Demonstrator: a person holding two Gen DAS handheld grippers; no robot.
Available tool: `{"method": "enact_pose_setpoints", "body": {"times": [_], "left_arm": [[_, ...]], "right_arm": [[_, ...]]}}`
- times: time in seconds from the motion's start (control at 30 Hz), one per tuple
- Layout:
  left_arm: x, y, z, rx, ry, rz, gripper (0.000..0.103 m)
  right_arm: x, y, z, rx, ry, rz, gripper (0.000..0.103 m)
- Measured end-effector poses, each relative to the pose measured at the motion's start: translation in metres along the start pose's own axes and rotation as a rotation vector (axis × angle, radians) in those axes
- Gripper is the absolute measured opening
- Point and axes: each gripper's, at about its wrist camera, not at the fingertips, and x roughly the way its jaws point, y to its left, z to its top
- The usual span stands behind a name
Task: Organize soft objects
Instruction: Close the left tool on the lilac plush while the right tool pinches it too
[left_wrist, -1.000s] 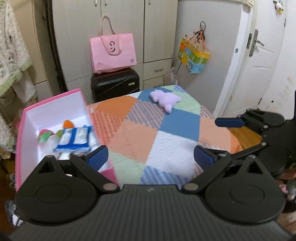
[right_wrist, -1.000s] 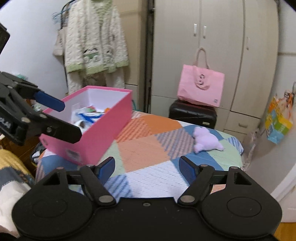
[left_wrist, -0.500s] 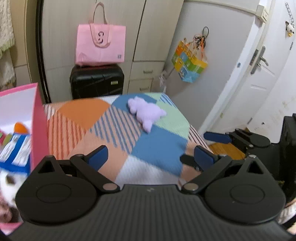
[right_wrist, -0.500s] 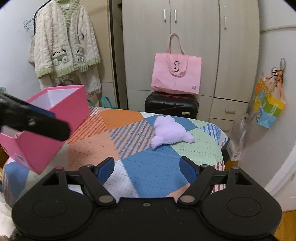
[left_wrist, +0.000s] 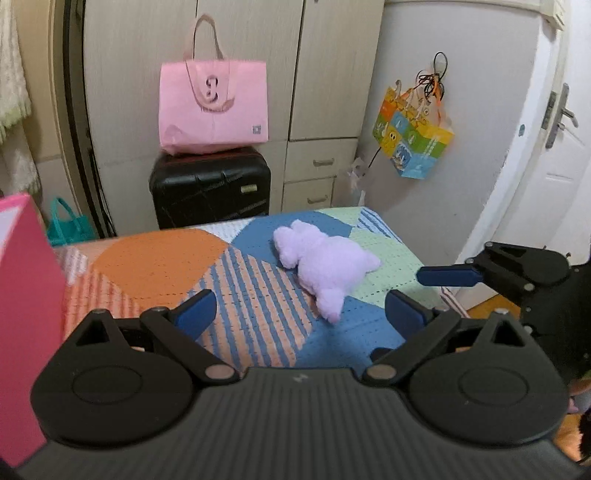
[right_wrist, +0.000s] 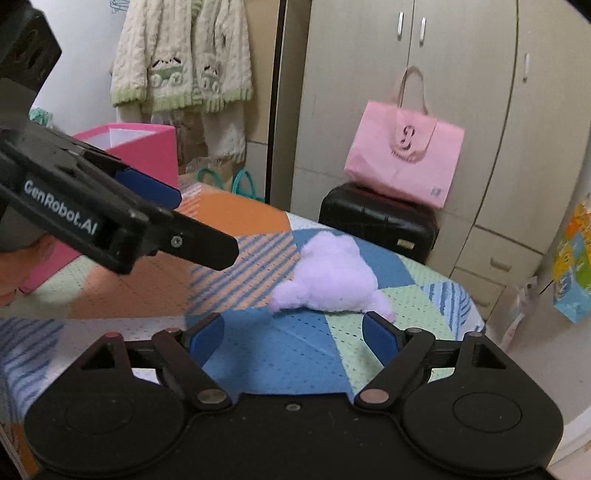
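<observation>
Left wrist view: The left tool (left_wrist: 299, 314) stands wide and empty, its blue-padded fingers (left_wrist: 195, 314) aimed across the patchwork quilted bed cover (left_wrist: 159, 266). The lilac plush toy animal (left_wrist: 325, 266) lies alone on the far right part of the cover, apart from both tools. A tall bright pink cardboard box (left_wrist: 26, 314) stands at the near left edge, most likely the collecting place for soft items. The right tool (left_wrist: 450, 277) enters from the right, also wide and empty, level with the toy. Judgement: both tools are presented open for a pickup of the toy. A pale pink tote bag (left_wrist: 212, 107) on a black hard-shell suitcase (left_wrist: 210, 195) bears a mark resembling "3"; the small label is unreadable.

Right wrist view: The right tool (right_wrist: 293, 339) has its spread fingers framing the toy (right_wrist: 332, 280), which sits just beyond them, untouched. The left tool (right_wrist: 177, 221) crosses from the left, marked "GenRobot.AI". The pink box (right_wrist: 140, 151) stands far left.
</observation>
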Motion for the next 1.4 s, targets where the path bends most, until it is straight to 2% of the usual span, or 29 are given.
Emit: {"method": "enact_pose_setpoints", "body": {"times": [0.2,0.33,0.43,0.57,0.7,0.8,0.83,0.93,1.03,1.2,1.4], "left_arm": [[0.030,0.002,0.007,-0.043,0.024,-0.022,0.098],[0.047,0.000,0.010,-0.074,0.037,-0.059,0.097],[0.058,-0.001,0.010,-0.092,0.046,-0.064,0.093],[0.070,-0.006,0.009,-0.076,0.045,-0.031,0.085],[0.085,-0.004,0.006,-0.118,0.093,-0.062,0.077],[0.092,-0.002,0.001,-0.118,0.114,-0.049,0.065],[0.092,0.001,0.000,-0.134,0.111,-0.052,0.062],[0.091,0.000,0.000,-0.115,0.115,-0.066,0.051],[0.089,0.002,0.000,-0.136,0.119,-0.098,0.046],[0.080,0.004,-0.002,-0.159,0.135,-0.164,0.045],[0.062,0.004,-0.012,-0.155,0.168,-0.184,0.046]], "right_arm": [[0.030,-0.015,0.005,-0.084,-0.021,0.015,0.086],[0.040,-0.025,0.003,-0.189,-0.111,0.023,0.088],[0.050,-0.028,0.003,-0.239,-0.087,0.054,0.091],[0.055,-0.043,0.006,-0.162,-0.071,0.137,0.092],[0.064,-0.054,0.006,-0.099,-0.036,0.178,0.098],[0.081,-0.059,0.009,0.015,0.106,0.181,0.098],[0.082,-0.055,0.009,0.025,0.106,0.160,0.099],[0.077,-0.037,0.008,0.006,0.080,0.163,0.089],[0.073,-0.029,0.008,0.048,0.077,0.132,0.075],[0.063,-0.024,0.006,0.092,0.063,0.125,0.041],[0.049,-0.001,-0.001,0.085,0.056,0.081,0.038]]}}
